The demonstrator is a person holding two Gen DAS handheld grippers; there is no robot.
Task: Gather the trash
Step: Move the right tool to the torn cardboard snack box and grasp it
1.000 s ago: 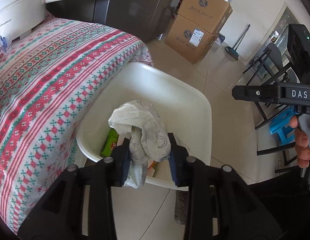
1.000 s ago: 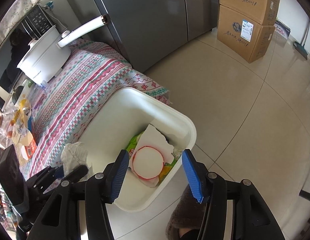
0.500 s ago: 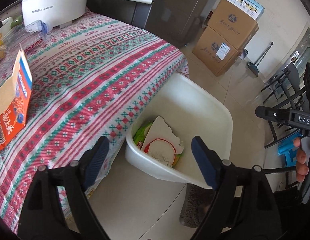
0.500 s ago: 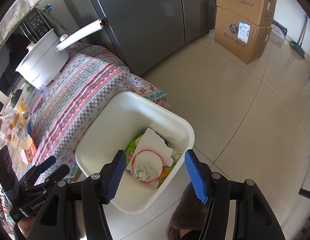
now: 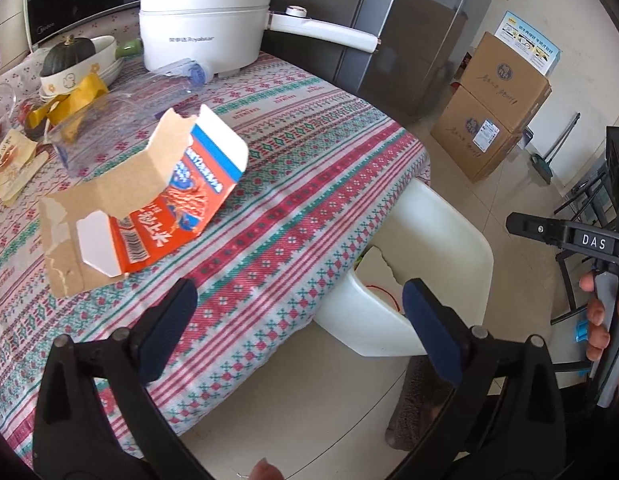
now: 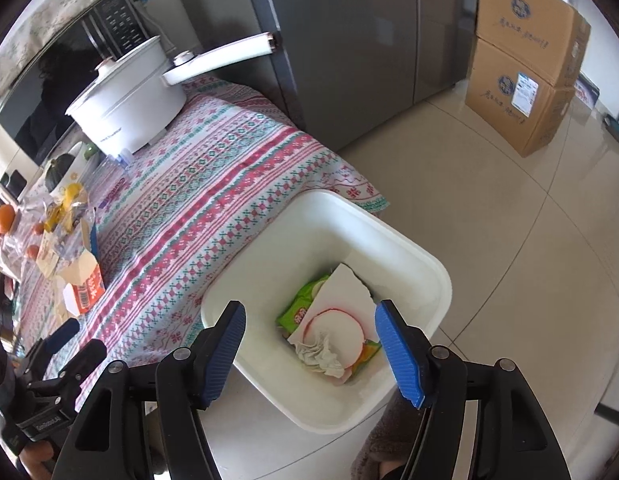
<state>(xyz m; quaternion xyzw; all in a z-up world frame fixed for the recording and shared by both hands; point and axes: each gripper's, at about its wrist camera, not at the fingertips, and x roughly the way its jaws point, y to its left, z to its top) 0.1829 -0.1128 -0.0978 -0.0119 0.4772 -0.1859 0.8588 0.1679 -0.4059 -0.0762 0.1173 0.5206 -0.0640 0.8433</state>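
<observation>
A white bin [image 6: 405,248] stands on the floor against the table's edge. Inside lie a crumpled tissue [image 6: 319,354], a white torn lid with a red ring [image 6: 341,312] and a green wrapper [image 6: 299,306]. My right gripper [image 6: 311,354] hangs above the bin, its jaws still opening, with nothing between them. My left gripper [image 5: 299,326] is wide open and empty over the table's near edge, its jaws still spreading. A torn orange carton [image 5: 149,200] lies on the patterned tablecloth [image 5: 309,184] ahead of it. The bin [image 5: 441,248] shows at the right in the left wrist view.
A white electric pot [image 5: 205,36] with a long handle stands at the table's far end, by a clear bottle [image 5: 177,76], a bowl with a squash [image 5: 75,60] and yellow wrappers [image 5: 75,98]. Stacked cardboard boxes [image 6: 525,80] and a grey fridge [image 6: 349,40] stand across the tiled floor.
My left gripper let go of the crumpled tissue, which now lies in the bin, then opened wide and swung from over the bin to over the table. The right gripper's jaws widened.
</observation>
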